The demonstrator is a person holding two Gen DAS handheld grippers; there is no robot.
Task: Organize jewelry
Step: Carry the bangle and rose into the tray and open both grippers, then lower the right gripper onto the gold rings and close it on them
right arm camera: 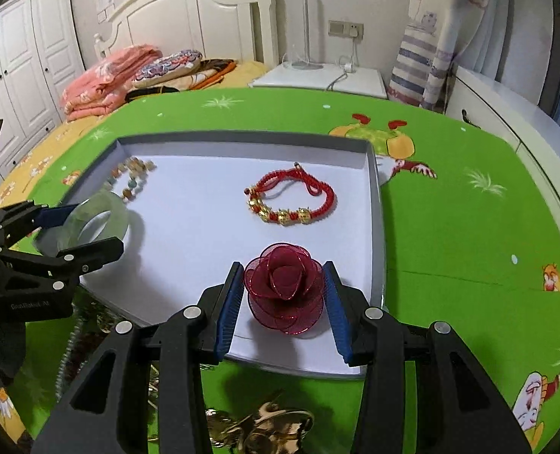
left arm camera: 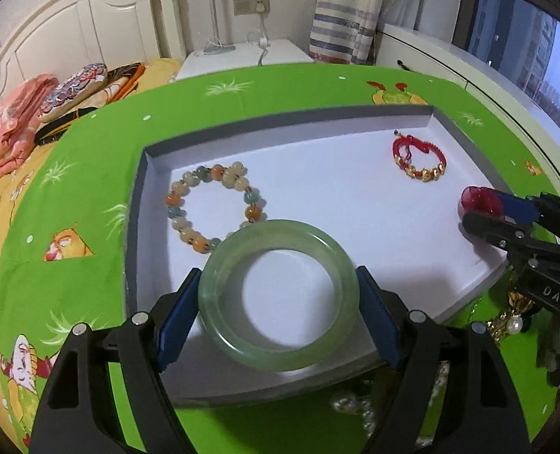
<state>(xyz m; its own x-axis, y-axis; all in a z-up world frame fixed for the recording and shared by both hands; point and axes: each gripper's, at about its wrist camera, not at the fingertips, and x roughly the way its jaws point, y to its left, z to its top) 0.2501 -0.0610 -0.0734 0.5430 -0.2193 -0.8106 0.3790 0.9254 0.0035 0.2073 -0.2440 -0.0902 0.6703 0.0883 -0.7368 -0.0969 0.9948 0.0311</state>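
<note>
Left wrist view: left gripper (left arm camera: 278, 297) jaws pinching a green jade bangle (left arm camera: 276, 295) above the lower centre of a shallow grey tray (left arm camera: 280, 123); beaded bracelet (left arm camera: 213, 206) partly overlapped by the bangle, red cord bracelet (left arm camera: 418, 159) upper right. Right wrist view: right gripper (right arm camera: 283, 299) jaws clamping a dark red fabric rose (right arm camera: 283, 295) over the tray's near edge. Gold and pearl pieces (right arm camera: 265, 427) at bottom, cut off by fingers, hard to identify.
</note>
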